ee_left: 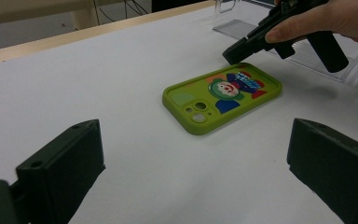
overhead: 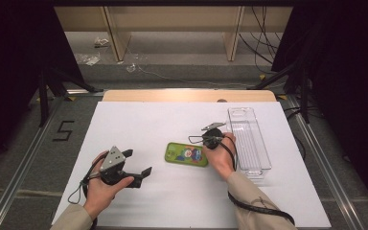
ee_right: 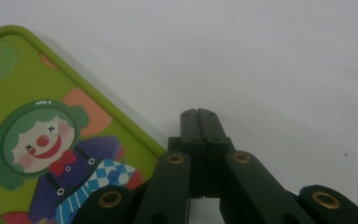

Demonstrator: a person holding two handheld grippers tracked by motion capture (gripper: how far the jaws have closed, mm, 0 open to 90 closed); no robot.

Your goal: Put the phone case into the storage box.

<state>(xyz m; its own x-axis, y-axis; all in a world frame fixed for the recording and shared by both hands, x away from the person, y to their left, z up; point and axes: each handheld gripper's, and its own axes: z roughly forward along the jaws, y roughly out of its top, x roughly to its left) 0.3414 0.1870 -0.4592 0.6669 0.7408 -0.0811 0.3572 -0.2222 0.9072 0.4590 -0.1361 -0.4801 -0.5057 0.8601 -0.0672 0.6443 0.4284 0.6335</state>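
We see the green phone case (overhead: 186, 154) lying flat, clown picture up, near the middle of the white table (overhead: 139, 124). The right gripper (overhead: 204, 139) hangs just beside its right edge, its 2 jaws pressed together with nothing between them. The left gripper (overhead: 141, 164) rests near the left, its jaws wide apart and empty. A clear tray (overhead: 249, 139) sits at the right.

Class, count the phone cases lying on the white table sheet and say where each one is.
1: the green phone case lies flat near the sheet's middle, left of the clear tray, beside the right gripper, whose jaws are shut.
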